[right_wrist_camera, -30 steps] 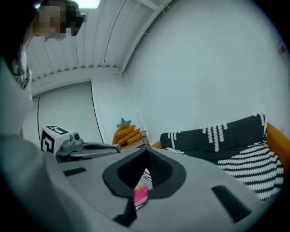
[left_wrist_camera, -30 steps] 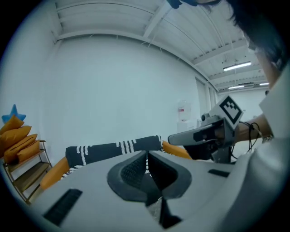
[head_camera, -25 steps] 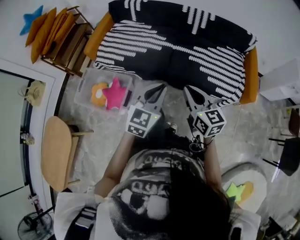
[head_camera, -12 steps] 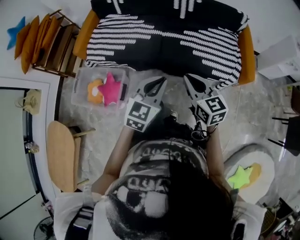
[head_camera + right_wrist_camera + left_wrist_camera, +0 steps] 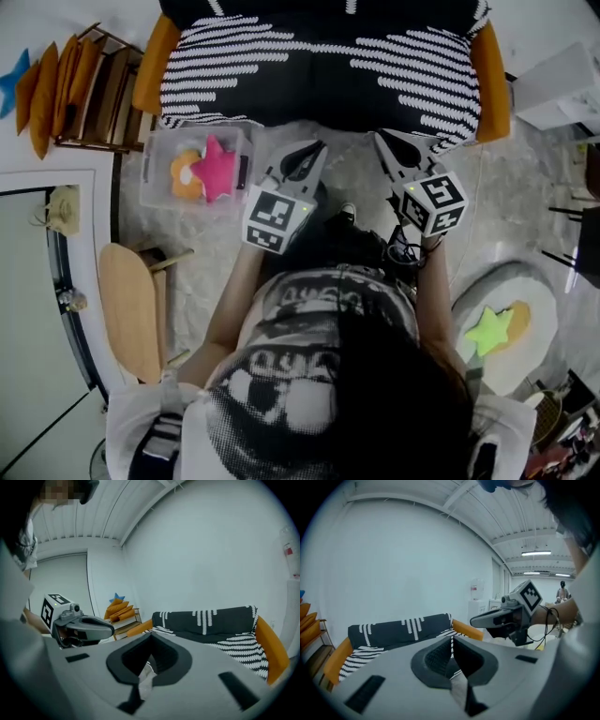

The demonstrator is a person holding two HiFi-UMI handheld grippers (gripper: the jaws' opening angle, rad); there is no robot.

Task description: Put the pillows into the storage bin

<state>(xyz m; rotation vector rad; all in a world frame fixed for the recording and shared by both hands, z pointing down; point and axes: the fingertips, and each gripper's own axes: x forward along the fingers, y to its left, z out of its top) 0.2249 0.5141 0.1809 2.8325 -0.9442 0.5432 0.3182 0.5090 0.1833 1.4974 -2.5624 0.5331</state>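
So the striped sofa (image 5: 319,66) is seen bare across the top, nothing lying on it; the clear storage bin (image 5: 155,159) is parked on the floor just beside its left end, and a pink star pillow (image 5: 216,169) and an orange pillow (image 5: 183,178) are already tucked inside; well apart, over on the right, a round white seat (image 5: 511,370) is loaded with a green star pillow (image 5: 490,330) and a second orange pillow (image 5: 517,317) touching it, so the job is judged roughly half done; the left gripper (image 5: 314,148) and right gripper (image 5: 382,139) are held side by side over the floor in front of the sofa, both with jaws pressed fully together and nothing pinched between them; it's reckoned a between-pillows step; next, a turn to the right would be needed, jaws spread, and the green star clamped by an edge.
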